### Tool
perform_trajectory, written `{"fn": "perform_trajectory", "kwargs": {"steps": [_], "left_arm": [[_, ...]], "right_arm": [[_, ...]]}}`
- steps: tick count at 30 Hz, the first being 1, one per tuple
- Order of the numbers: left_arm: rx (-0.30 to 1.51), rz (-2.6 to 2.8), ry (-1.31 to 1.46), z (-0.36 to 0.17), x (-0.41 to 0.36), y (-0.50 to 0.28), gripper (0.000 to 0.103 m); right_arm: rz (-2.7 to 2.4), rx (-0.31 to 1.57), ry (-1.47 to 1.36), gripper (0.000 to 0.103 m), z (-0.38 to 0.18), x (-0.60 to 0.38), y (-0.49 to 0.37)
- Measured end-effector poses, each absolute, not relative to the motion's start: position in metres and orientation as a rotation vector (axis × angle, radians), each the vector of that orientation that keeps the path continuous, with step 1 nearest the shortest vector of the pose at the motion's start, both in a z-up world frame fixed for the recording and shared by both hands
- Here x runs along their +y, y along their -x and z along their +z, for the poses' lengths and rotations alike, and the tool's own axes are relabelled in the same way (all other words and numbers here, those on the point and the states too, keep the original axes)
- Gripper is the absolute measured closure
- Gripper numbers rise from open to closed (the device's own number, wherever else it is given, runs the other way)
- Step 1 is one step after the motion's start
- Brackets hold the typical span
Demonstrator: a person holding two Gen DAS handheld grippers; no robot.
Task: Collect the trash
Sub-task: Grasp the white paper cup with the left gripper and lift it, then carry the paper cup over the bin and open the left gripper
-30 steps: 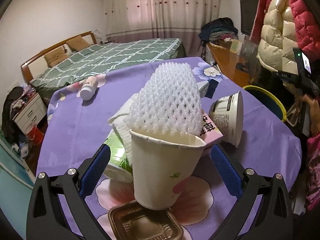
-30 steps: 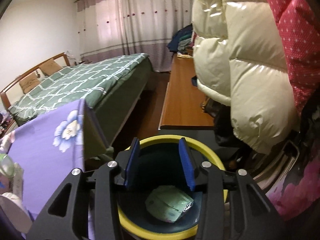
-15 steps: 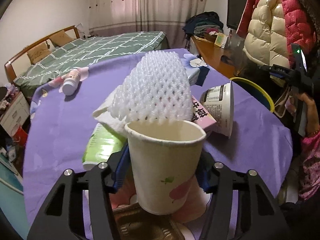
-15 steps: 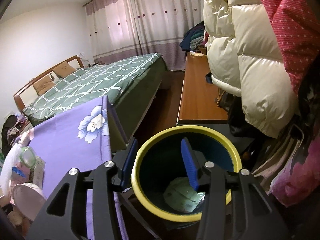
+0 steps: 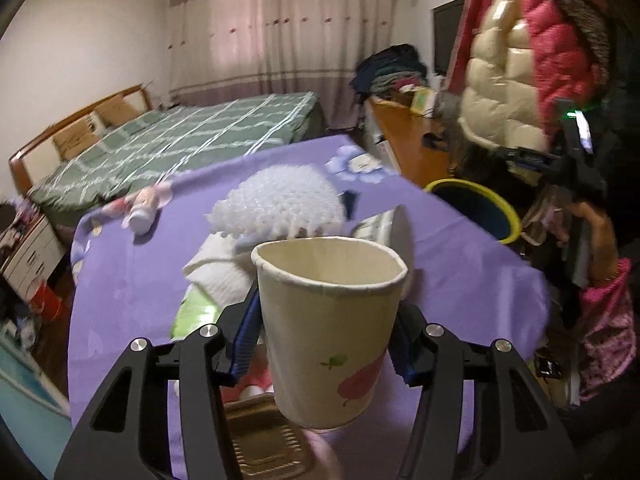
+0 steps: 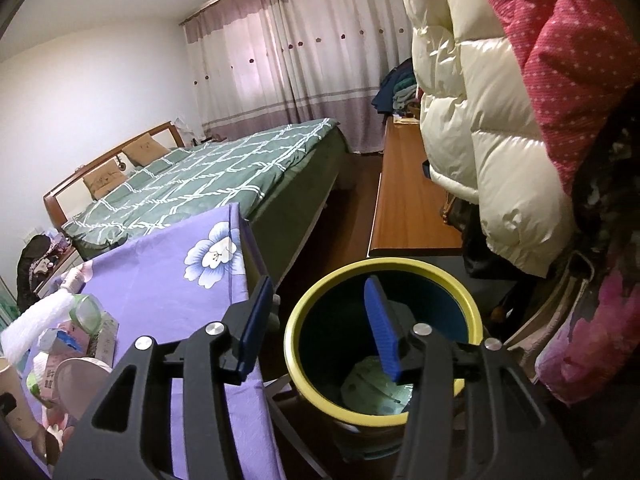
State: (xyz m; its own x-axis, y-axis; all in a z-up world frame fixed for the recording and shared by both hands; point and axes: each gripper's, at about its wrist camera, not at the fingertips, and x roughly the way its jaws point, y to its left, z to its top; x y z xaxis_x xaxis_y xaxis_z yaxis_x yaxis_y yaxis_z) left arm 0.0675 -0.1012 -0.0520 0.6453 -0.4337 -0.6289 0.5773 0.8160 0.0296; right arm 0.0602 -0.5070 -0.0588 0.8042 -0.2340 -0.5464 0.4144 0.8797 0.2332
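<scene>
My left gripper is shut on a white paper cup with a pink fruit print, held upright just above the purple tablecloth. Behind the cup lie a white foam net, a tipped paper tub, a white tissue and a green packet. A brown plastic tray sits under the cup. My right gripper hovers above the yellow-rimmed bin; its jaws are opening with nothing between them. Crumpled green trash lies in the bin.
A small white bottle lies at the table's far left. The bin stands off the table's right edge, by a person's hand. Puffy jackets hang over the bin. A wooden bench and a bed lie beyond.
The left jaws closed around the paper cup and lifted it off the table. The right gripper drew back and up from the bin, its jaws spreading a little.
</scene>
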Motion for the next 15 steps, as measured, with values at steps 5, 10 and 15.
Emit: {"fn": "perform_trajectory", "kwargs": {"steps": [5, 10, 15], "left_arm": [[0.605, -0.628, -0.235, -0.033, -0.113, -0.046, 0.049], [0.585, -0.689, -0.239, -0.022, -0.14, -0.043, 0.049], [0.587, -0.774, -0.225, -0.017, -0.189, -0.06, 0.049]], "right_arm": [[-0.348, 0.515, -0.358, 0.056, -0.055, -0.507, -0.055], [-0.375, 0.505, -0.34, 0.056, -0.053, -0.508, -0.045], [-0.421, 0.497, -0.324, 0.053, -0.053, -0.52, -0.028]]}}
